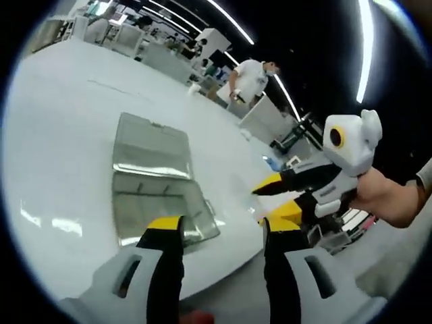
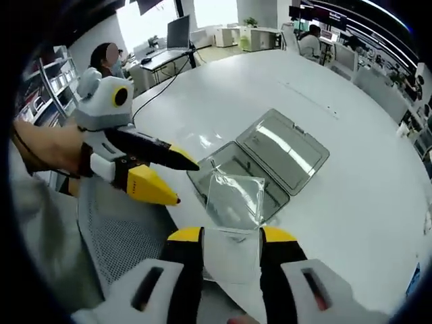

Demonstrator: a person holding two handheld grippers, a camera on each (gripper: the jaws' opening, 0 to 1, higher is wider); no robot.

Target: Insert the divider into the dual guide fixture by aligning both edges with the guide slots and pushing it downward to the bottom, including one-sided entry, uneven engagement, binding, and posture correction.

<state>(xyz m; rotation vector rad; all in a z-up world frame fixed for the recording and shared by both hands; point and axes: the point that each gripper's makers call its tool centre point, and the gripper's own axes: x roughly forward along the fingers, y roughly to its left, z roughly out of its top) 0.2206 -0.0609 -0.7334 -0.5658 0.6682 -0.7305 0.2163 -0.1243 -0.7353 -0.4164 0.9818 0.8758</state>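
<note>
- clear plastic made up both task parts: a transparent hinged box lay open on the white table [image 2: 351, 175], serving as the fixture [image 2: 236, 177], with its lid [image 2: 287, 148] folded flat beside the tray.
- at the left of the right gripper view, the left gripper [image 2: 177, 179] hovered beside the fixture's near-left edge, its yellow-tipped jaws parted and holding nothing.
- at centre, the divider [image 2: 233, 202], a thin clear sheet, stood roughly upright between the right gripper's [image 2: 231, 236] jaws, which were clamped on its lower edge.
- the sheet's far edge reached over the tray; i could not tell whether either edge sat in a guide slot.
- in the left gripper view, the fixture [image 1: 162, 202] lay just ahead of that view's own jaws, with the right gripper [image 1: 262, 204] coming in from the right, jaws apart there.
- judged: the right gripper was the carrier, so the sheet's long axis had to square across the tray before pushing down.
</note>
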